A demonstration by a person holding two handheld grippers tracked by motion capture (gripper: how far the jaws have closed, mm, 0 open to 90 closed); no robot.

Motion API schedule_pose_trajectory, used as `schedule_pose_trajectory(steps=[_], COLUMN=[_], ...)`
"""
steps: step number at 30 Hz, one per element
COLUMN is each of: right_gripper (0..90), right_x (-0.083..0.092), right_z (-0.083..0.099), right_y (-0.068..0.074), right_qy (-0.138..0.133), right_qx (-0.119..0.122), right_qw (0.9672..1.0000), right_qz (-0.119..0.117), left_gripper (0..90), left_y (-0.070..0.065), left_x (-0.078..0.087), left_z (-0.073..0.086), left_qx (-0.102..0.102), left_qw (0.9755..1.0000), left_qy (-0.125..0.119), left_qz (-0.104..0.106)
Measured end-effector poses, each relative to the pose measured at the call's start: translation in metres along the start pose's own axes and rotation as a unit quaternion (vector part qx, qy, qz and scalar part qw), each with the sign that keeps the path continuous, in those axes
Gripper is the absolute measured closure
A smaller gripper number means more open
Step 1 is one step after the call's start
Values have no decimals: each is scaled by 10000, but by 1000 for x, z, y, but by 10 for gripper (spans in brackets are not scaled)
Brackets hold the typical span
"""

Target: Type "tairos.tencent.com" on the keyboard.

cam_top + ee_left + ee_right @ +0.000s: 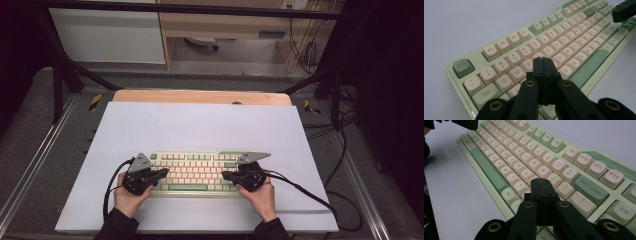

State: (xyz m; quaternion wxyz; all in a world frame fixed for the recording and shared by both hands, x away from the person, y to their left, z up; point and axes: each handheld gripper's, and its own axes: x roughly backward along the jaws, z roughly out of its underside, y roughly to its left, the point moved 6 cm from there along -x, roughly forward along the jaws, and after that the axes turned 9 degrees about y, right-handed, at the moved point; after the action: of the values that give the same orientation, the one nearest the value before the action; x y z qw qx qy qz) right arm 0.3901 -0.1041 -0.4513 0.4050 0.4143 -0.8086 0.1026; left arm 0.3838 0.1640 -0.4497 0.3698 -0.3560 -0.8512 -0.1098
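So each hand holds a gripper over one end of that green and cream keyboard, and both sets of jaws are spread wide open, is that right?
Not quite. Both sets of jaws are shut, pressed together with nothing between them, as the left gripper view and right gripper view show. The rest holds: the left gripper sits over the left end of the keyboard, and the right gripper over its right end.

A white sheet (200, 125) covers most of a wooden tabletop (200, 96), whose far edge shows bare beyond it. Black frame struts (60, 75) slant down at both far corners, and black cables (345, 150) trail across grey floor (30, 135) at the right (yellow-and-black hazard tape (95, 101) marks the rails). A pale cabinet (107, 35) stands behind.
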Motion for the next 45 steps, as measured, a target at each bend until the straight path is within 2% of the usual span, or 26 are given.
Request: schedule_pose_trajectory(steps=[12, 23, 36, 45], right_gripper=[900, 900, 900, 900], right_x=[1, 2, 3, 3], right_z=[0, 0, 0, 0], right_y=[-1, -1, -1, -1], right_qy=[19, -10, -13, -13], right_qx=[28, 15, 27, 32], right_qw=[10000, 10000, 10000, 10000], right_qz=[1, 0, 6, 4], left_gripper=[900, 900, 900, 900], left_y=[-6, -20, -16, -16], left_x=[-9, -32, -50, -56], left_z=[-13, -30, -28, -25], left_qx=[-86, -256, -227, -208], left_qw=[10000, 9995, 9991, 9992], left_qy=[15, 154, 330, 345], left_qz=[8, 33, -121, -82])
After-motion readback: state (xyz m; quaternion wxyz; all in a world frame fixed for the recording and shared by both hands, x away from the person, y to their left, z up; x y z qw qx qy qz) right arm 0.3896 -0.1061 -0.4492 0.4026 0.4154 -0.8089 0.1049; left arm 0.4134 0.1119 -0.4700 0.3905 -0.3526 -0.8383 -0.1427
